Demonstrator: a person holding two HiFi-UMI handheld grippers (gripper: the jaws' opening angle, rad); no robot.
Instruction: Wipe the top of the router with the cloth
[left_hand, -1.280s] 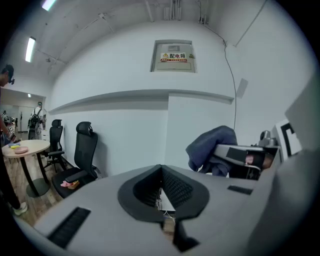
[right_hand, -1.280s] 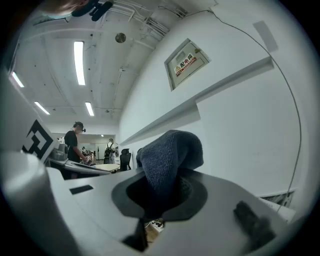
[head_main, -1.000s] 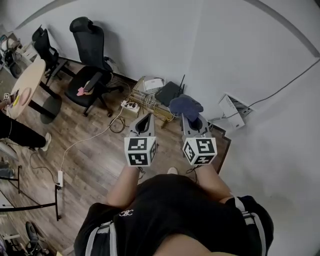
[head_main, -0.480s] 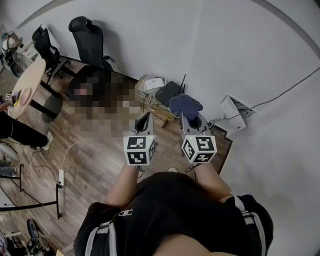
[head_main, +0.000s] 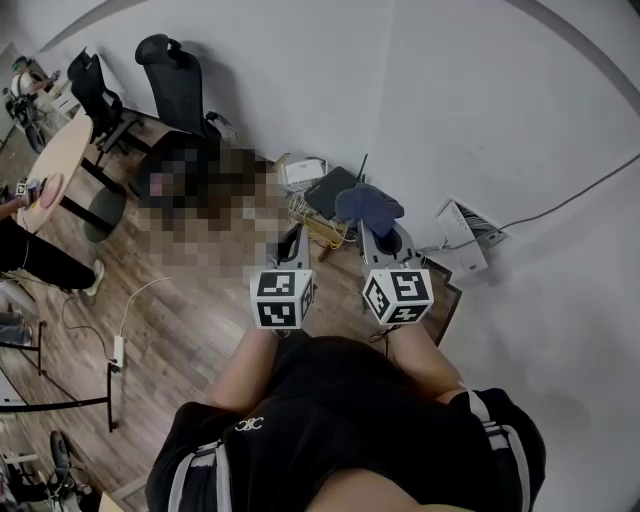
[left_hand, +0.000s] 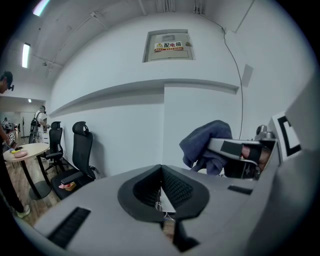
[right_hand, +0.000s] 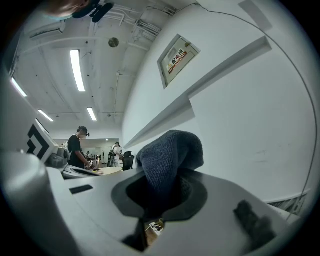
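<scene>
My right gripper (right_hand: 160, 194) pinches the dark blue cloth (right_hand: 170, 155), which bulges up from between its jaws. My left gripper (left_hand: 161, 189) has its jaws pressed together with nothing between them. The black router (head_main: 328, 190) lies at the floor's edge by the wall, just beside the raised cloth.

Left claw (head_main: 292, 236) pinched empty (right claw (head_main: 384, 238) tight on cloth (head_main: 368, 205))

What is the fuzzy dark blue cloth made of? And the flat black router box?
Dark blue cloth: soft knitted or terry-like fabric, matte; its surface looks nubby and it folds limply.
Flat black router box: probably hard plastic, going by its smooth rigid shape; too small to judge the finish.
</scene>
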